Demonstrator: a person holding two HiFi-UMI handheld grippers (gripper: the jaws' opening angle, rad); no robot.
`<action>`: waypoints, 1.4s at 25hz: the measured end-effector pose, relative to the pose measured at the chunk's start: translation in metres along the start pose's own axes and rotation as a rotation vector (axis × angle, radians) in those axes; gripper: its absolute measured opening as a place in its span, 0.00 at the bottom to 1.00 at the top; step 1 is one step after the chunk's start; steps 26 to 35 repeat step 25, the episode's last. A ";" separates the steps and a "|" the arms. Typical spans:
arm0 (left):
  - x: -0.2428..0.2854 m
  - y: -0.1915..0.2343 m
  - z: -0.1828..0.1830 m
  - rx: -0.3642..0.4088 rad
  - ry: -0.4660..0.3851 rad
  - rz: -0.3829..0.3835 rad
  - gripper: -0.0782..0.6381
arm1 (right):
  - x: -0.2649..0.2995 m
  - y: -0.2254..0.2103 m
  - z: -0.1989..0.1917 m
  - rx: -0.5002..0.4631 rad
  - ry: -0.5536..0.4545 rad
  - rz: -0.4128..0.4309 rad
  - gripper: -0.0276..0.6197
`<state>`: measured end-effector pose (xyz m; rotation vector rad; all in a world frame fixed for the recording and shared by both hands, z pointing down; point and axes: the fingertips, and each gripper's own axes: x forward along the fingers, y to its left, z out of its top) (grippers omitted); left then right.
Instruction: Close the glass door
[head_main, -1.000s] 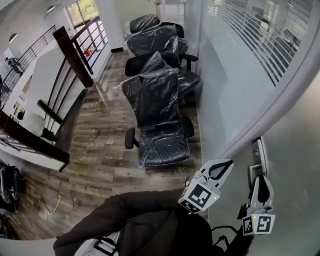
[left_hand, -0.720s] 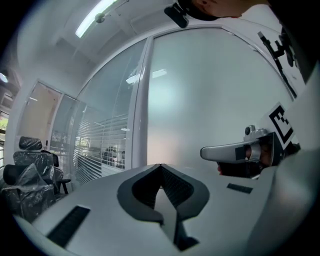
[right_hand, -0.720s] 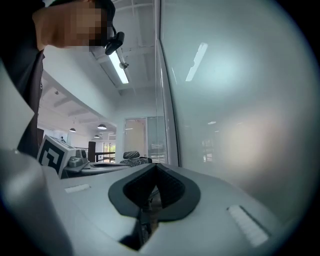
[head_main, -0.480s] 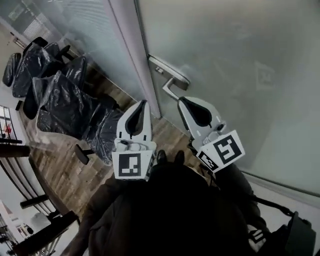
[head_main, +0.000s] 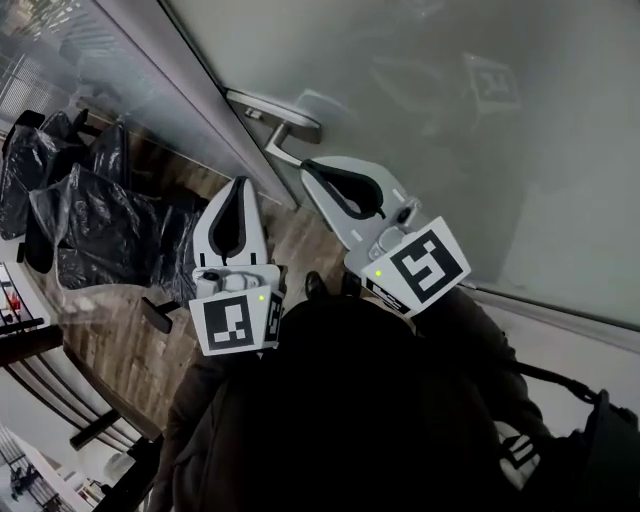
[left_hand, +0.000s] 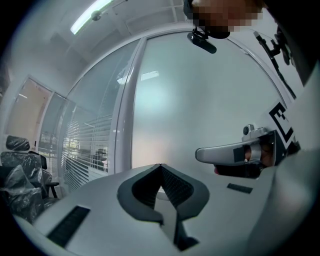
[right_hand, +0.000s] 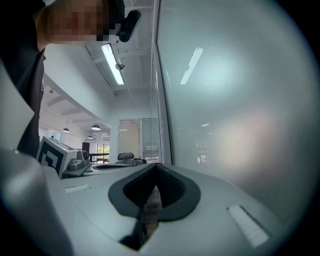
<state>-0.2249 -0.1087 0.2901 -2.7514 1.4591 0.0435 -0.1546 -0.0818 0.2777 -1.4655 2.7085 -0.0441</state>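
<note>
The frosted glass door (head_main: 450, 110) fills the upper right of the head view, its edge lying along a grey frame post (head_main: 190, 90). A silver lever handle (head_main: 285, 125) sits on that edge. My right gripper (head_main: 312, 167) is shut and empty, with its tip just below the lever's free end and not gripping it. My left gripper (head_main: 238, 188) is shut too, and points at the foot of the post. The left gripper view shows shut jaws (left_hand: 161, 167) facing the glass, with the right gripper (left_hand: 230, 152) alongside. In the right gripper view, the shut right gripper (right_hand: 156, 167) is close to the pane.
Several office chairs wrapped in dark plastic (head_main: 90, 225) stand on the wooden floor (head_main: 110, 330) left of the post, beside a glass partition with blinds (head_main: 60, 40). A dark stair railing (head_main: 30, 335) crosses the lower left. My dark jacket (head_main: 350, 420) fills the bottom.
The head view has swung from the chairs and floor round to the door and its handle. Both grippers now point up at the handle area, still shut.
</note>
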 end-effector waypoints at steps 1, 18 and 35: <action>0.000 -0.001 -0.001 0.001 0.002 0.000 0.10 | -0.001 0.001 -0.001 -0.004 0.000 0.002 0.05; 0.000 -0.010 -0.011 -0.003 0.036 -0.009 0.10 | -0.008 -0.002 0.001 0.020 -0.027 -0.004 0.05; -0.001 -0.018 -0.005 0.018 0.012 -0.022 0.10 | -0.014 -0.002 0.003 0.011 -0.026 0.000 0.05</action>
